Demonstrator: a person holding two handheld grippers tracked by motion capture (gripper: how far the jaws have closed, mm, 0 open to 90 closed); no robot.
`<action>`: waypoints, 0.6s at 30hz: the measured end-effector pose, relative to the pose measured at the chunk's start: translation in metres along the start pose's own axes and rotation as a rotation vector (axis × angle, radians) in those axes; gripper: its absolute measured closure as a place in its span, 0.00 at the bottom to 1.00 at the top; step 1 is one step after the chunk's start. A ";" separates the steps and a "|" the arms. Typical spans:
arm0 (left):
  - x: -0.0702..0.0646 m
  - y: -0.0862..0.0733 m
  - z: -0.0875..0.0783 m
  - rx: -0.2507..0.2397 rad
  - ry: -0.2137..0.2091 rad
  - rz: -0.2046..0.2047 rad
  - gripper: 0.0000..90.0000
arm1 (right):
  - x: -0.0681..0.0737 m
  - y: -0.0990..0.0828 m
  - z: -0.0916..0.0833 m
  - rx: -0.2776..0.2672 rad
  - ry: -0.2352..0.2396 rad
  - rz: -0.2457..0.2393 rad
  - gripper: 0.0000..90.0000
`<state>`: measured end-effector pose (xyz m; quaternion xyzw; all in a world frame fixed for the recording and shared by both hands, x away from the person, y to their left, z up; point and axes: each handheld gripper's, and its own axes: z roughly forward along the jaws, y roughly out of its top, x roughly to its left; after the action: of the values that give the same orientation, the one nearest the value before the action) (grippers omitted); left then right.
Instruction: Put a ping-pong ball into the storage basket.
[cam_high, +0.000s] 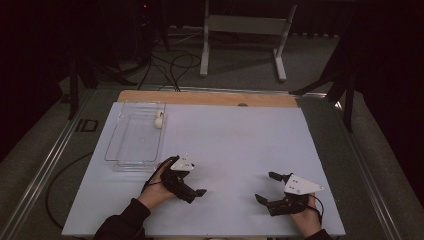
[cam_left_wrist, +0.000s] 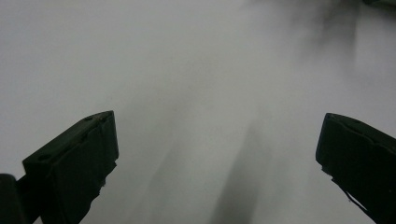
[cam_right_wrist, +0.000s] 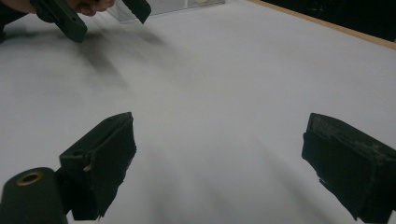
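Inspected at an early stage, nothing yet in hand. Left tongs (cam_high: 196, 186) found low over the desk (cam_high: 235, 145), near the front edge, just in front of a clear plastic tray (cam_high: 120, 131); jaws spread wide apart in the left gripper view, with bare white surface between them and nothing gripped. Right tongs (cam_high: 264, 187) found toward the front right of the desk, well apart from the tray; jaws likewise spread wide in the right gripper view, holding nothing. Noted in that same view: the left tongs (cam_right_wrist: 100, 14) farther off at the top left, also parted, with a corner of the tray behind them. Tray located at the left rear of the desk, lying flat, appearing to consist of 2 shallow clear parts overlapped, though the exact arrangement cannot be told. 1 small white object (cam_high: 159, 120) seen at the tray's far right rim; whether inside, on or just beside the rim cannot be told, and its kind is too small to make out. Judged status: no contact made with tray or small object, no item moved into place as far as visible. Judged remaining: approach by the nearer left tongs, the grasp itself, and all handling thereafter.
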<state>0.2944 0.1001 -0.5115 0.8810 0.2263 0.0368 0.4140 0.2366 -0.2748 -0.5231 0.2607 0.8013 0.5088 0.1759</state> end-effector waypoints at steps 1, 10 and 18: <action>0.000 -0.001 -0.001 -0.004 0.002 0.000 0.01 | 0.000 0.000 0.000 0.000 0.001 0.001 0.11; 0.002 -0.003 -0.002 0.002 -0.015 0.002 0.01 | 0.000 0.000 0.000 0.000 0.002 -0.002 0.11; 0.001 -0.004 -0.009 0.002 -0.030 0.002 0.01 | 0.000 0.000 0.000 0.001 0.001 -0.003 0.11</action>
<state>0.2913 0.1096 -0.5087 0.8821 0.2192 0.0237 0.4163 0.2366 -0.2749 -0.5229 0.2595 0.8021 0.5083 0.1760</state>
